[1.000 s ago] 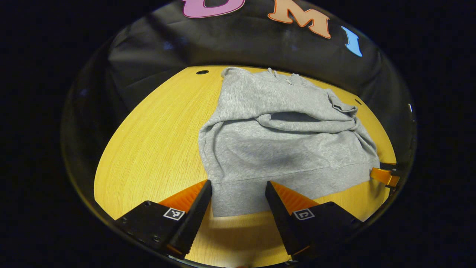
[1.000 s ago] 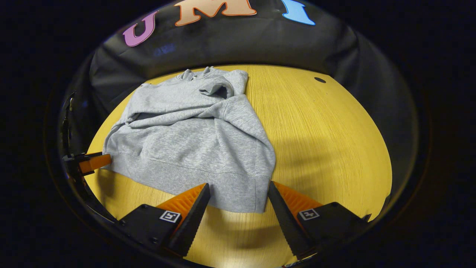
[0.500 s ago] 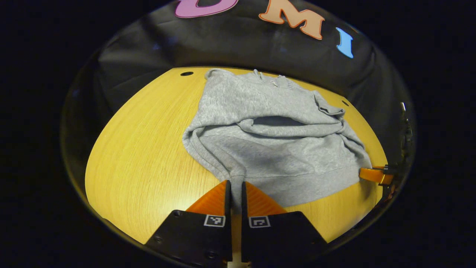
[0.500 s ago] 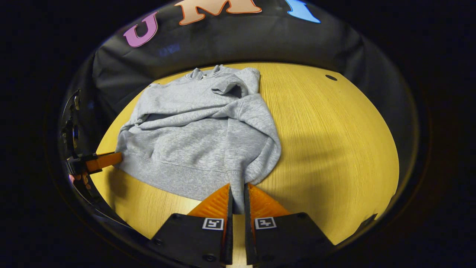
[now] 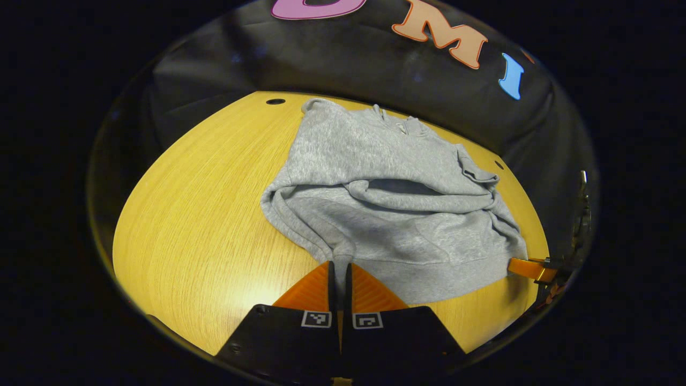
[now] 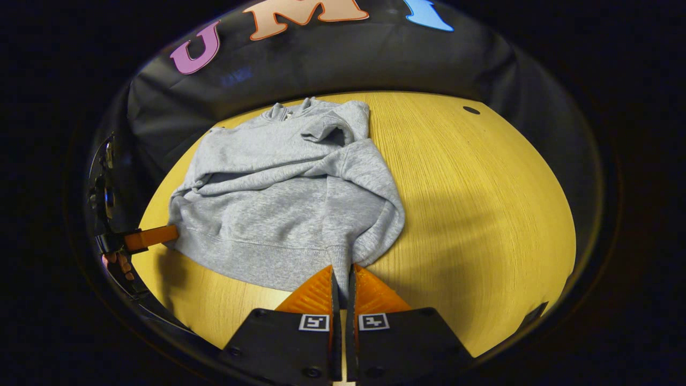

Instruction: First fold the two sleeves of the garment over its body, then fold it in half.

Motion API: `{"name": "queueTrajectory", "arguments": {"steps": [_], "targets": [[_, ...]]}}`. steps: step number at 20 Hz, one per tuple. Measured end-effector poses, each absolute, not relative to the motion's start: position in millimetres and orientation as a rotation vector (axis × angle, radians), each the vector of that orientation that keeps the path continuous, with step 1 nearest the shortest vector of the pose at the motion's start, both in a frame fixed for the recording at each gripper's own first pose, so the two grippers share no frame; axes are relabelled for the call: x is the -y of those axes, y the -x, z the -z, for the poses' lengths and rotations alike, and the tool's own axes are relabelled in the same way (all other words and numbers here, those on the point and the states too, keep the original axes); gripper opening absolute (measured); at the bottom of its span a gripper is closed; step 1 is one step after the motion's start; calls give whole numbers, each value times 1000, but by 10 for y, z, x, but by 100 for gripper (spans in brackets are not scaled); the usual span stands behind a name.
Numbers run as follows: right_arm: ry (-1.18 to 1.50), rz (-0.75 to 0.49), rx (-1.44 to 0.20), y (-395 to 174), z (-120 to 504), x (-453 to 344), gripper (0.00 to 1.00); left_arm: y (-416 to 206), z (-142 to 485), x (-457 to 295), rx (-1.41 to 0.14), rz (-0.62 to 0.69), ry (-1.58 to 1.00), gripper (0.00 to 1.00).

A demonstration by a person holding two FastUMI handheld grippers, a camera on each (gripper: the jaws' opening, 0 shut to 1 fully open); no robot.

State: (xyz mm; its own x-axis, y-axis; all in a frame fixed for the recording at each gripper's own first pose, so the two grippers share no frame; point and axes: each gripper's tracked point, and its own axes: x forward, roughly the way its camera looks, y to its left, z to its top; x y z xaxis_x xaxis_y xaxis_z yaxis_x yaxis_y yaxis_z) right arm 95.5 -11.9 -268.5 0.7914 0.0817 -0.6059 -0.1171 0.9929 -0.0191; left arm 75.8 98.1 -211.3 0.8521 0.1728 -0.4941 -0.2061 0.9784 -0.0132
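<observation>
Light falls from overhead, bright on the yellow counter [image 5: 203,214] and dim toward the booth's dark wall. A soft glare patch sits on the wood near the fingers [image 5: 313,287]. Soft shadows fall on the counter in the right gripper view. Fisheye curvature bends the edges; focus is sharp centrally.

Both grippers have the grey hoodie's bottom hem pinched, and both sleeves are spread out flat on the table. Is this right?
Not quite. The right gripper view shows the sleeves already folded over the grey hoodie. Both the left gripper and right gripper do pinch the hem.
</observation>
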Motion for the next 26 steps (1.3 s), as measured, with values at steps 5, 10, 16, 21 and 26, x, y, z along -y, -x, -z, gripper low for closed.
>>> {"name": "queueTrajectory", "arguments": {"steps": [5, 10, 16, 21, 26], "targets": [[-31, -146, -582, -1086, 2320, -51, 6, -796, 1762, -910, -458, -144, 112, 0], [-64, -173, -508, -1320, 1941, -168, 6, -921, 1311, -899, -379, -125, 179, 0], [-122, -185, -473, -1740, 1629, -212, 6, -1231, 1018, -998, -341, -131, 166, 0], [-120, -182, -495, -2093, 1556, -267, 5, -1633, 926, -1087, -360, -165, 142, 0], [-170, -178, -538, -2388, 1547, -373, 6, -1946, 804, -1189, -353, -229, 130, 0]]}}
